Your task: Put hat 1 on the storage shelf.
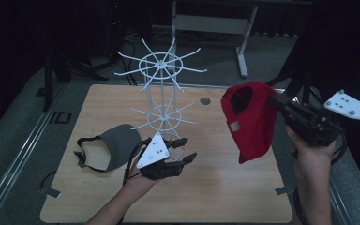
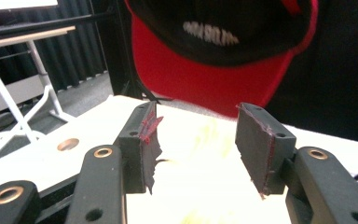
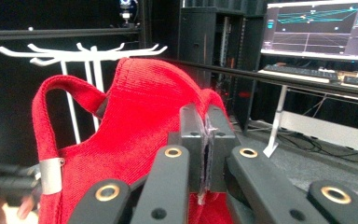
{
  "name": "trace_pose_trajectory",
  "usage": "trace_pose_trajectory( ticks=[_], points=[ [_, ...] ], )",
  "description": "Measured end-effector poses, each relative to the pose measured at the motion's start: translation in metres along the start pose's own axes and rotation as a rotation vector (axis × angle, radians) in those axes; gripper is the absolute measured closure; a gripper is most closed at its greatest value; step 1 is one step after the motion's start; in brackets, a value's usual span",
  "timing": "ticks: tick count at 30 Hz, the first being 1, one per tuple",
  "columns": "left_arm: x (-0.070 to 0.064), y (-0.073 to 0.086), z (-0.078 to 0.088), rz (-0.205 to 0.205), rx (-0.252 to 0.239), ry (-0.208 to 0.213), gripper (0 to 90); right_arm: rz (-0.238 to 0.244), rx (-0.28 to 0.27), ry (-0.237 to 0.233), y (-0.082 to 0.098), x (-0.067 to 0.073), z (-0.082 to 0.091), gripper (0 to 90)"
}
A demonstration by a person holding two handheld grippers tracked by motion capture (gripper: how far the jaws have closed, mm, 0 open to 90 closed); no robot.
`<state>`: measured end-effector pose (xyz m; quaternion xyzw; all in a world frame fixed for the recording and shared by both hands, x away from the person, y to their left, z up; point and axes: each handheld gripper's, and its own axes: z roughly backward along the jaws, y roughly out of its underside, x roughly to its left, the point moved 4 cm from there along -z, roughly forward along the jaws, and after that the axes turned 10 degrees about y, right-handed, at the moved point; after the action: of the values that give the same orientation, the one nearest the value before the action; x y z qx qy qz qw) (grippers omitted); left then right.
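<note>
High view: one red cap (image 1: 251, 119) pinched in right tongs (image 1: 275, 99), one grey visor (image 1: 117, 145), left tongs (image 1: 183, 149) spread.

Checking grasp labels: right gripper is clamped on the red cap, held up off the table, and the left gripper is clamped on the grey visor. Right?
Not quite. The right gripper is clamped on the red cap, held above the table, but the left gripper holds nothing: the left gripper view shows its jaws apart and empty. The grey visor lies on the table beside it in the high view.

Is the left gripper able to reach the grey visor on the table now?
Probably yes. The left gripper is open and holds nothing, and the grey visor lies just beside that hand on the table, with nothing between; the gripper points away, so it must turn.
</note>
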<state>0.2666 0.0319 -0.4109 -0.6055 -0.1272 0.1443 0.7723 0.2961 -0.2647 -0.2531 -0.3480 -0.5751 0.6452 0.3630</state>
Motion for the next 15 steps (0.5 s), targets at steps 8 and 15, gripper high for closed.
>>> trace_pose_trajectory(
  ticks=[8,15],
  points=[
    [0.002,0.017,0.002,0.019,0.01,-0.018,49.9,-0.012,0.002,0.026,-0.018,-0.004,-0.025,88.3],
    [0.003,0.024,0.004,0.025,0.013,-0.024,49.8,-0.034,0.002,0.041,-0.034,-0.003,-0.048,88.3]
  ],
)
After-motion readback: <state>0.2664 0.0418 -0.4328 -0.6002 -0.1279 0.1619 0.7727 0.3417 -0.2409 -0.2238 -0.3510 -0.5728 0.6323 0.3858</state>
